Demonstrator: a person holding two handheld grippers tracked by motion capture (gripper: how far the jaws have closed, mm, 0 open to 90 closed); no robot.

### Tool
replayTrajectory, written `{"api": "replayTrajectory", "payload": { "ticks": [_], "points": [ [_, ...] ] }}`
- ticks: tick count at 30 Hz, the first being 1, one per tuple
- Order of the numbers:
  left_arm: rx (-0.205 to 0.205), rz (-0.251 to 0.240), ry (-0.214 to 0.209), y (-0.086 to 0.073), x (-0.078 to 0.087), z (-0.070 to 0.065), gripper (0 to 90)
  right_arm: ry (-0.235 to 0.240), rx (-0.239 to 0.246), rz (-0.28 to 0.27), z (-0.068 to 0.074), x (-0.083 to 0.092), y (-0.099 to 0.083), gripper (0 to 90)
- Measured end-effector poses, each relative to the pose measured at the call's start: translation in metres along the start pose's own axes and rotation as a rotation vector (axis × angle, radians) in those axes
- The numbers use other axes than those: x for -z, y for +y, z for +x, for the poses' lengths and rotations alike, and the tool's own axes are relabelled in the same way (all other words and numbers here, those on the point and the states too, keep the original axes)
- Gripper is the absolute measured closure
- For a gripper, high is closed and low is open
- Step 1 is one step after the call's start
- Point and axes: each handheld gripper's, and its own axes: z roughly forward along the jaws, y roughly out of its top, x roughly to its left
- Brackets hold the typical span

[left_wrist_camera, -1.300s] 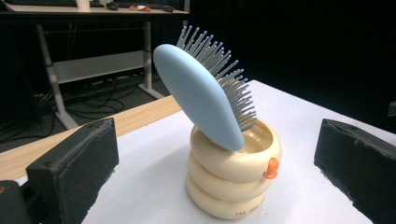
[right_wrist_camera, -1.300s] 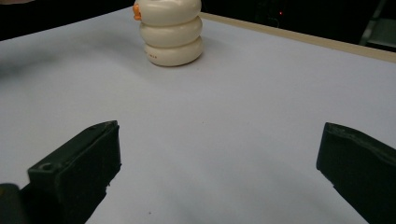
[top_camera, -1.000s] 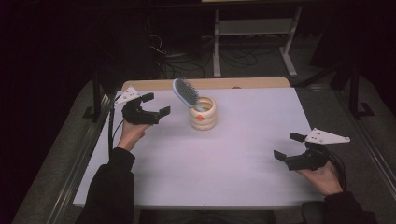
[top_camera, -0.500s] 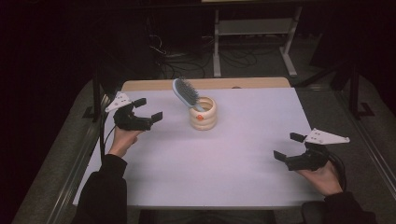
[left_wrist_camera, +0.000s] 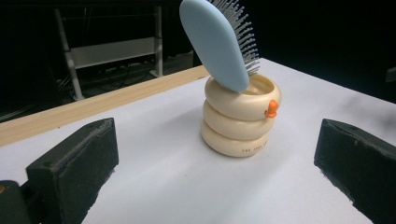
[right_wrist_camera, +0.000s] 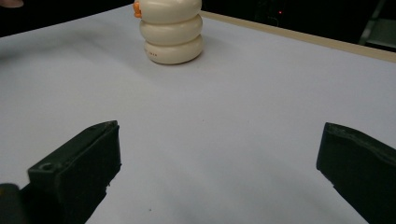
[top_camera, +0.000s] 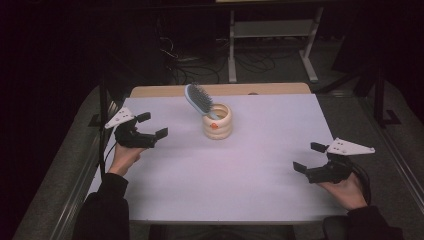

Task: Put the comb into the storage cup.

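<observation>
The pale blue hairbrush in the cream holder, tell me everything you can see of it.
The pale blue hairbrush has a smooth, plastic-looking oval back and rows of thin grey bristles on the other face. It stands head up, tilted, its lower end inside the cream ringed holder with the orange beak-like nub, resting against the rim. Its handle is hidden inside. Holder and brush sit toward the far middle of the white table. Neither gripper touches it.
</observation>
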Motion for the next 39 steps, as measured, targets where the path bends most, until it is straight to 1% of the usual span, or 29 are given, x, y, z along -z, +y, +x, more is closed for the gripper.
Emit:
{"api": "replayTrajectory", "payload": {
  "ticks": [5,10,11,13,16,23,25,26,27,28,30,33,39],
  "points": [
    [0.000,-0.002,0.009,-0.004,0.008,-0.001,0.0,-0.004,-0.002,0.003,0.000,0.000,0.000,0.0],
    [0.002,0.002,0.005,-0.010,0.016,-0.003,0.0,-0.005,0.000,0.001,0.000,0.000,0.000,0.0],
    [0.004,0.004,0.008,-0.011,0.018,-0.003,0.0,-0.005,-0.002,0.001,0.000,0.001,0.000,0.0],
    [-0.004,0.008,0.018,-0.014,0.022,-0.004,0.0,-0.003,-0.003,-0.001,0.000,0.001,0.000,0.0],
    [-0.001,-0.001,0.030,-0.019,0.028,-0.004,0.0,-0.002,-0.004,0.004,0.000,0.000,-0.001,0.0],
    [0.014,-0.014,0.040,-0.027,0.042,-0.002,0.0,-0.005,-0.004,0.002,-0.001,0.001,-0.002,0.0],
    [0.013,-0.014,0.045,-0.030,0.046,-0.002,0.0,-0.005,-0.005,0.004,-0.001,0.001,-0.002,0.0],
    [0.007,-0.015,0.054,-0.032,0.049,-0.002,0.0,-0.005,-0.005,0.004,-0.001,0.001,-0.002,0.0],
    [0.001,-0.022,0.071,-0.034,0.051,-0.003,0.0,-0.005,-0.004,0.004,-0.001,0.001,-0.002,0.0],
    [0.003,-0.031,0.076,-0.036,0.054,-0.003,0.0,-0.005,-0.004,0.004,-0.001,0.001,-0.002,0.0],
    [0.013,-0.041,0.084,-0.040,0.059,-0.002,0.0,-0.005,-0.004,0.003,-0.001,0.001,-0.002,0.0],
    [0.016,-0.058,0.094,-0.045,0.068,-0.002,0.0,-0.005,-0.006,0.001,-0.001,0.002,-0.002,0.0],
    [0.014,-0.086,0.120,-0.058,0.085,0.002,0.0,-0.005,-0.006,0.003,0.000,0.001,-0.002,0.0]
  ]
}}
